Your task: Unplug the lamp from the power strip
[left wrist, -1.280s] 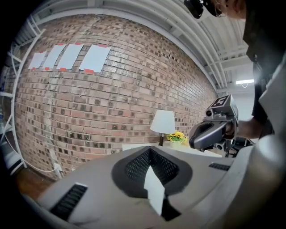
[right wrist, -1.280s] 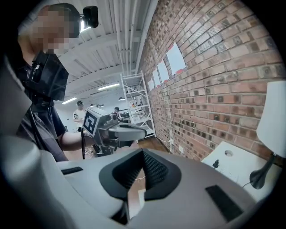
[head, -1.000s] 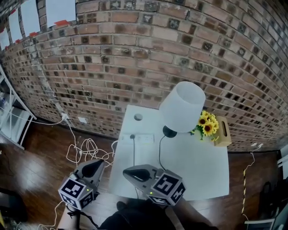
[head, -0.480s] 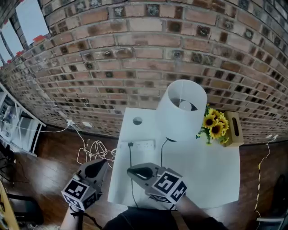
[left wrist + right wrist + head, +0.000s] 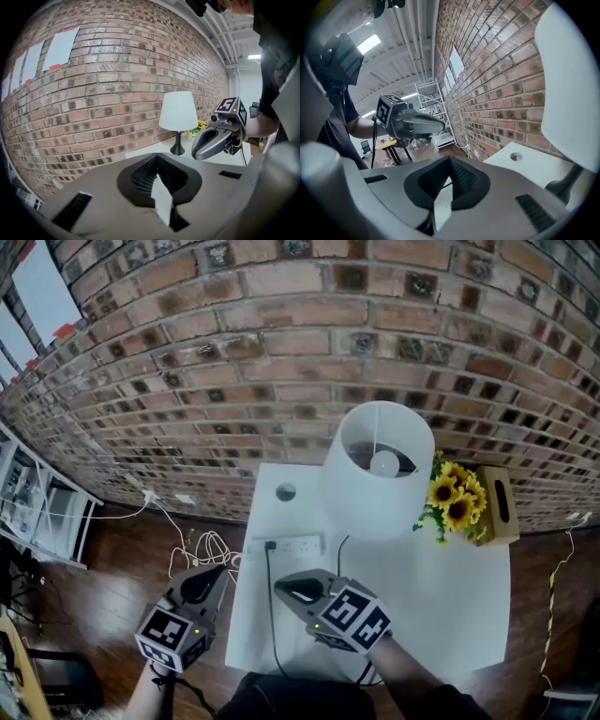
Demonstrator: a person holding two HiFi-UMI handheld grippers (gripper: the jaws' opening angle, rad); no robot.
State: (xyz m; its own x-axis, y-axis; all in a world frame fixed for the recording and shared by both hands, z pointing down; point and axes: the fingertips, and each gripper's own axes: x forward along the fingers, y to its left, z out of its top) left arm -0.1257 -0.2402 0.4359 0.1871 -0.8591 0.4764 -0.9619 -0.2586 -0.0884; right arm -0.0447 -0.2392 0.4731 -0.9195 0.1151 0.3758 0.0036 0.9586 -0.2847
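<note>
A lamp with a white shade [image 5: 375, 470] stands at the back of a white table [image 5: 441, 596]. Left of it lies a white power strip [image 5: 298, 545] with a black plug [image 5: 270, 546] in its left end, and the plug's black cord runs toward the table's front edge. My right gripper [image 5: 292, 589] hovers over the table's front, just short of the strip, shut and holding nothing. My left gripper [image 5: 204, 585] hangs off the table's left edge, above the floor, also shut and holding nothing. The left gripper view shows the lamp [image 5: 177, 111] and the right gripper [image 5: 213, 140].
Sunflowers [image 5: 455, 502] and a wooden box [image 5: 497, 507] sit at the table's back right. A round hole [image 5: 286, 491] is in the back left corner. White cables [image 5: 202, 549] lie on the wooden floor at left. A brick wall [image 5: 281, 381] stands behind, with a white shelf [image 5: 37, 512] at far left.
The head view has moved over the table, so the lamp's bulb now shows from above. Both grippers have moved slightly right and forward, still shut.
</note>
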